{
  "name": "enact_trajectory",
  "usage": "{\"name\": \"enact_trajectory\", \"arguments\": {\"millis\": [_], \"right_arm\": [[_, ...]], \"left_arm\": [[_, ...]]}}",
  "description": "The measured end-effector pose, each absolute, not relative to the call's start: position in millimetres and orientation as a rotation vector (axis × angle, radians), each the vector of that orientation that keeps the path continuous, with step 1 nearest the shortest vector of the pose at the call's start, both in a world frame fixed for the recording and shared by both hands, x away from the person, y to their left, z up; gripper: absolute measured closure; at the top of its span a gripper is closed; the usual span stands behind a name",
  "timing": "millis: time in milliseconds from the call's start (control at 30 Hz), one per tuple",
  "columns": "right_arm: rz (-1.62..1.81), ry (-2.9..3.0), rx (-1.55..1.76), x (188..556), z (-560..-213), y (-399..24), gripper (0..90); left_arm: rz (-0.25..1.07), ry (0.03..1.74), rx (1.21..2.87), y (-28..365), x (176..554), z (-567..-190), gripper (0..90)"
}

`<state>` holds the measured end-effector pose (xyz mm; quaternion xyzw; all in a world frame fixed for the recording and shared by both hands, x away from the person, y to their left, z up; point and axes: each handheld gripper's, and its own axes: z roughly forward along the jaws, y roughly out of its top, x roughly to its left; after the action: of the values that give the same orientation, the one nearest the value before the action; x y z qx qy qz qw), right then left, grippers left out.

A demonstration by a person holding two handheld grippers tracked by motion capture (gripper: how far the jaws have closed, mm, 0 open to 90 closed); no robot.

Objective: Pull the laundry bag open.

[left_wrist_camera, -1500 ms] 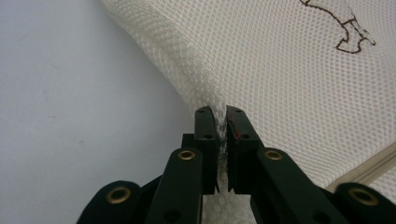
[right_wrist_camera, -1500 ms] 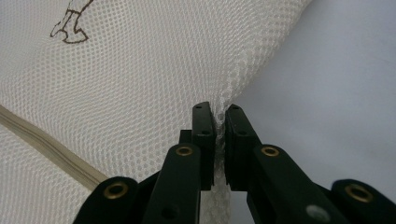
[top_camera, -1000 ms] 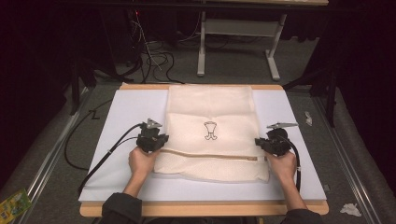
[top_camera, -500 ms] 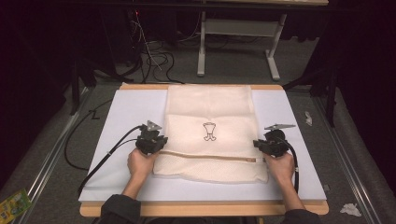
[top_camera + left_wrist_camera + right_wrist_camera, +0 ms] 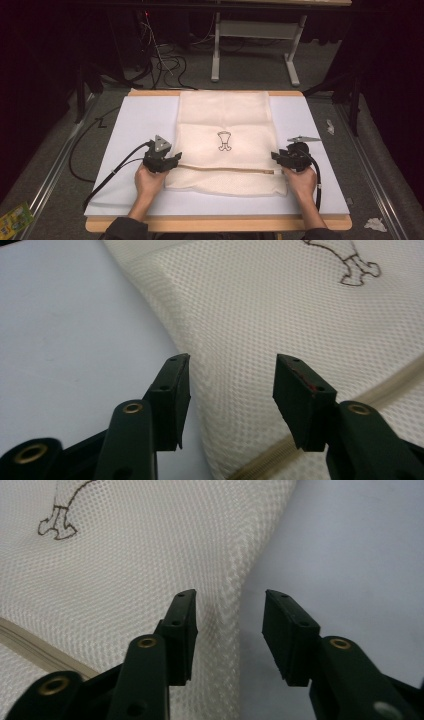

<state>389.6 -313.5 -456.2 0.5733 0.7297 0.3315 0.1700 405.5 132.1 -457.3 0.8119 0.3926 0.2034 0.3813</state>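
Table with wooden edge, covered by a pale lavender-white mat. On the mat, centred and running from the far edge toward the person, lies a cream mesh bag, flat, with a fold line across its middle. Small dark outline emblem printed near the bag's centre; also seen at the top of the left gripper view and the upper left of the right gripper view. A tan zipper runs across the near part of the bag, side to side. Left gripper held in the person's left hand, at the bag's left edge, level with the zipper's left end; grey three-cornered plate on top, black cable trailing off to the left over the mat. In the left gripper view its jaws stand apart, nothing between them, poised above the bag's left edge where mesh meets mat; zipper passes under the jaw on that view's right. Right gripper held in the right hand, at the bag's right edge by the zipper's right end. In the right gripper view its jaws are likewise spread, empty, straddling the bag's right edge: mesh beneath one jaw, mat beneath the other; whether either jaw touches the fabric cannot be told.
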Motion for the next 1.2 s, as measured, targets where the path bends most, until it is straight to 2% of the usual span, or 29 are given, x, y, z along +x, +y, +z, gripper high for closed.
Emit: {"name": "enact_trajectory", "arguments": {"millis": [300,667,767,1033,1100,1200], "right_arm": [[1.045,2.042,1.653,364,-464,-320,44.5],[1.059,2.032,1.688,346,-474,-323,43.8],[1.109,2.045,1.691,346,-476,-323,50.8],[1.164,2.070,1.723,351,-476,-319,56.9],[1.128,2.091,1.690,352,-476,-315,65.6],[1.092,2.099,1.660,352,-476,-313,70.9]], "left_arm": [[0.451,0.946,2.063,121,384,-468,44.3],[0.412,0.932,2.076,110,374,-479,41.5],[0.409,0.927,2.073,108,373,-482,43.9],[0.444,0.932,2.110,103,373,-485,45.8],[0.468,0.928,2.123,100,372,-485,45.9],[0.483,0.930,2.126,99,371,-485,46.3]]}}
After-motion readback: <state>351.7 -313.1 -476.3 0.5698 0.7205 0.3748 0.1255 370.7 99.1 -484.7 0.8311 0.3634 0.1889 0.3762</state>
